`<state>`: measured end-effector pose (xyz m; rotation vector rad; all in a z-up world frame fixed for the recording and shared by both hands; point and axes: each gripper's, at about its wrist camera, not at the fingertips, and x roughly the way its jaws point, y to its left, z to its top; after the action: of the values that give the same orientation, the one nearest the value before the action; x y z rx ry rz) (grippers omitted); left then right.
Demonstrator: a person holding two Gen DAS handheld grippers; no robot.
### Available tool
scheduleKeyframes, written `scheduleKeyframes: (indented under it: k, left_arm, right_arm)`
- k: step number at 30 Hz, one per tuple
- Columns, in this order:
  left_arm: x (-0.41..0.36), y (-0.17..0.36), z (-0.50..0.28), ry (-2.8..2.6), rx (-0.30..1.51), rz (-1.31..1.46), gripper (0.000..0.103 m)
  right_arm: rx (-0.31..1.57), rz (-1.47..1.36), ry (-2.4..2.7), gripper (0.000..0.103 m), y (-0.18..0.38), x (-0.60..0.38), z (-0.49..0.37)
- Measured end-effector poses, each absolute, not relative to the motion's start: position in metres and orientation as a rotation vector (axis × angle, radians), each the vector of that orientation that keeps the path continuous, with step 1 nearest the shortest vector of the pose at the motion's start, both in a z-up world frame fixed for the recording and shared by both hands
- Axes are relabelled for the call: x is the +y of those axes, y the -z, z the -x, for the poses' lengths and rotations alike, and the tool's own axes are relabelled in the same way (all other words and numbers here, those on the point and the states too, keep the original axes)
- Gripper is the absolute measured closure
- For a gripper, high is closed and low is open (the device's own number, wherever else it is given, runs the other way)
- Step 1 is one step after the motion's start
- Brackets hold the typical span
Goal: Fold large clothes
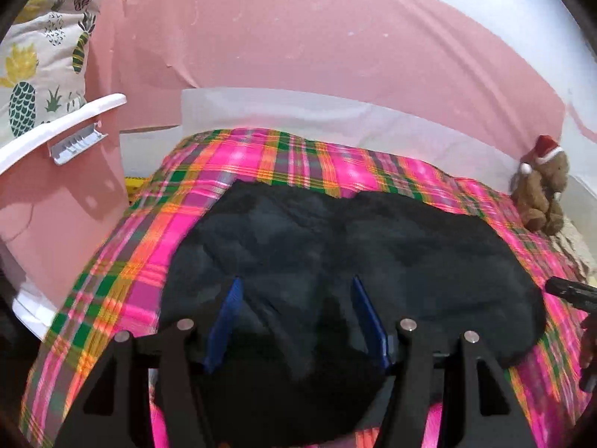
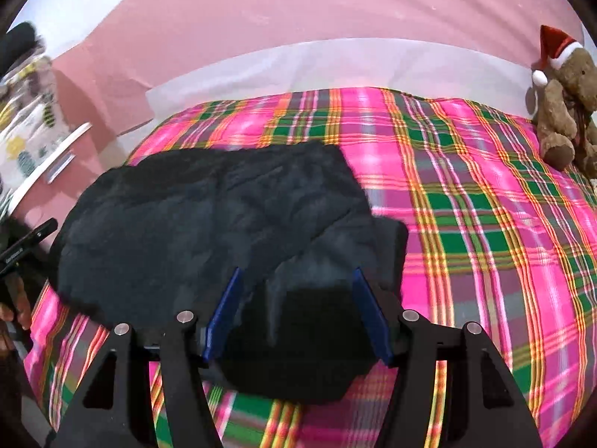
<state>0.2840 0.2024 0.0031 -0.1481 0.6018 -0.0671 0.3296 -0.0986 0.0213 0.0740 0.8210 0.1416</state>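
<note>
A large dark garment (image 1: pixel 373 246) lies spread on a pink, green and orange plaid bedcover (image 1: pixel 261 164). My left gripper (image 1: pixel 296 321) sits over the garment's near edge. A darker bunch of the cloth fills the wide gap between its blue pads. In the right wrist view the same garment (image 2: pixel 186 216) lies left of centre with a folded layer on top. My right gripper (image 2: pixel 296 317) is at its near right corner. A thick black fold of it sits between those pads too, above the bedcover (image 2: pixel 485 224).
A brown teddy bear in a red Santa hat (image 1: pixel 541 194) (image 2: pixel 567 112) sits at the bed's far right. A pink tub with a white rim (image 1: pixel 56 201) and a pineapple-print cushion (image 1: pixel 44 56) stand on the left. Behind the bed is a pink wall (image 2: pixel 298 11).
</note>
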Motion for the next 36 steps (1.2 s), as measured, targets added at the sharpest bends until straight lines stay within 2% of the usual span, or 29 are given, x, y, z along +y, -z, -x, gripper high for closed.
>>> scheduleKeyframes:
  k: [5,7,10,16,26,31,36]
  left_arm:
    - [0.163,0.021,-0.280,0.136,0.665,0.105,0.040]
    - [0.155,0.029,-0.288,0.120,0.676,0.093,0.034]
    - [0.159,0.036,-0.299,0.111,0.673,0.129,0.029]
    - [0.155,0.027,-0.284,0.081,0.675,0.123,0.029]
    - [0.136,-0.008,-0.200,0.040,0.654,0.137,0.029]
    - [0.119,-0.021,-0.146,0.036,0.630,0.144,0.020]
    - [0.101,-0.021,-0.102,0.051,0.628,0.123,0.017]
  right_arm:
    - [0.887,-0.011,-0.153,0.042,0.007,-0.079,-0.328]
    - [0.906,0.015,-0.142,0.042,0.017,-0.076,-0.336]
    - [0.897,0.044,-0.135,0.041,0.020,-0.073,-0.342]
    - [0.882,0.012,-0.135,0.041,0.009,-0.075,-0.328]
    - [0.785,-0.047,-0.186,0.041,-0.036,-0.061,-0.241]
    - [0.752,-0.062,-0.201,0.041,-0.051,-0.056,-0.189]
    - [0.730,-0.063,-0.225,0.041,-0.059,-0.054,-0.143]
